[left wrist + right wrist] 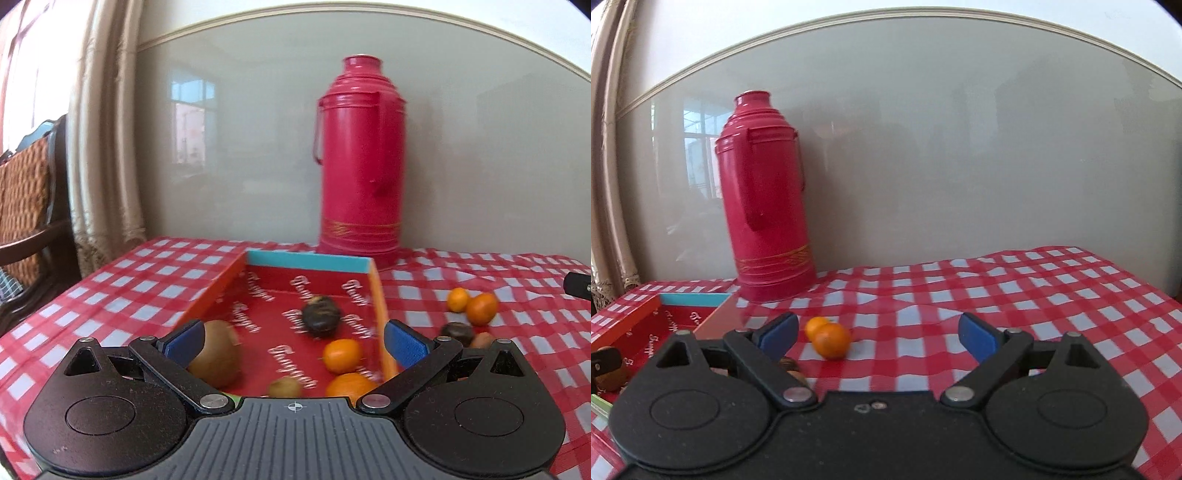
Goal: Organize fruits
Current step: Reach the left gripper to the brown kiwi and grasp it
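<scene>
A shallow red box (380,291) with orange walls lies on the checked cloth. In it are a large kiwi (216,354), a small kiwi (284,387), a dark fruit (320,315) and two oranges (342,355). My left gripper (293,341) is open above the box's near end, its left pad beside the large kiwi. To the right of the box, two oranges (480,308) and a dark fruit (457,332) lie on the cloth. My right gripper (877,334) is open and empty, with the two oranges (831,340) just ahead. The box (635,314) shows at its left.
A tall red thermos (360,158) stands behind the box against the grey wall; it also shows in the right wrist view (764,199). A curtain (103,129) and a wicker chair (26,192) are left of the table. Checked cloth (1015,295) stretches to the right.
</scene>
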A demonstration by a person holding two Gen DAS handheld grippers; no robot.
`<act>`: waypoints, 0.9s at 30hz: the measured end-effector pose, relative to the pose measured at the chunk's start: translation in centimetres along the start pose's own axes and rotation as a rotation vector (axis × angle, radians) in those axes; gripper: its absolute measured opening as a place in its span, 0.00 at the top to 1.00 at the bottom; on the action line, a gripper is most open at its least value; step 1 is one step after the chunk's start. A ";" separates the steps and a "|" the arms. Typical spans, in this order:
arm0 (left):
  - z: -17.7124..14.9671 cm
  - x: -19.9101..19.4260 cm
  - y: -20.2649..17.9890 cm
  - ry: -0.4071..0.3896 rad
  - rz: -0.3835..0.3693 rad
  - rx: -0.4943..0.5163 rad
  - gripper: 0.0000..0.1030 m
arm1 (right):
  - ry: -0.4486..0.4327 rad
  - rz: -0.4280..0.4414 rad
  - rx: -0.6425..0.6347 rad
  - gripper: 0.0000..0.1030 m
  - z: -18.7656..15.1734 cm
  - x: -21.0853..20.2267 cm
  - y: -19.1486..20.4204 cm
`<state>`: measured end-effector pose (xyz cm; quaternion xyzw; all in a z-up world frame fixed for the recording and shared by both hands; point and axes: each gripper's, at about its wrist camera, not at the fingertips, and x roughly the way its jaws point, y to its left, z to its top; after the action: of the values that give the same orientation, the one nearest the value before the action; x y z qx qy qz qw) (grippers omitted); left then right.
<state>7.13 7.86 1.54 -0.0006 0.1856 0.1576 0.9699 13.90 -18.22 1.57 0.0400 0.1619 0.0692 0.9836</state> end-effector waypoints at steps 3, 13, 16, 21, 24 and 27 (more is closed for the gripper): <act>0.2 0.2 -1.6 -0.002 -0.028 0.007 0.01 | 0.001 -0.019 -0.003 0.15 0.0 0.2 -1.0; 0.2 1.1 -7.5 0.006 -0.125 0.044 0.01 | 0.008 -0.067 0.022 0.15 -0.6 0.4 -3.7; -0.1 1.8 -9.1 0.022 -0.147 0.049 0.01 | 0.026 -0.091 0.024 0.15 -1.1 1.0 -4.6; -0.5 3.1 -12.1 0.050 -0.182 0.074 0.01 | 0.037 -0.123 0.035 0.15 -1.1 1.5 -6.3; -1.0 4.4 -13.9 0.101 -0.199 0.088 0.20 | 0.045 -0.145 0.041 0.15 -1.2 1.6 -7.5; -1.4 5.7 -15.3 0.142 -0.203 0.109 0.28 | 0.052 -0.160 0.054 0.15 -1.4 1.6 -8.5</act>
<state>16.33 -5.06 -2.65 0.0224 0.2609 0.0479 0.9639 16.02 -26.25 -1.10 0.0519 0.1919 -0.0129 0.9800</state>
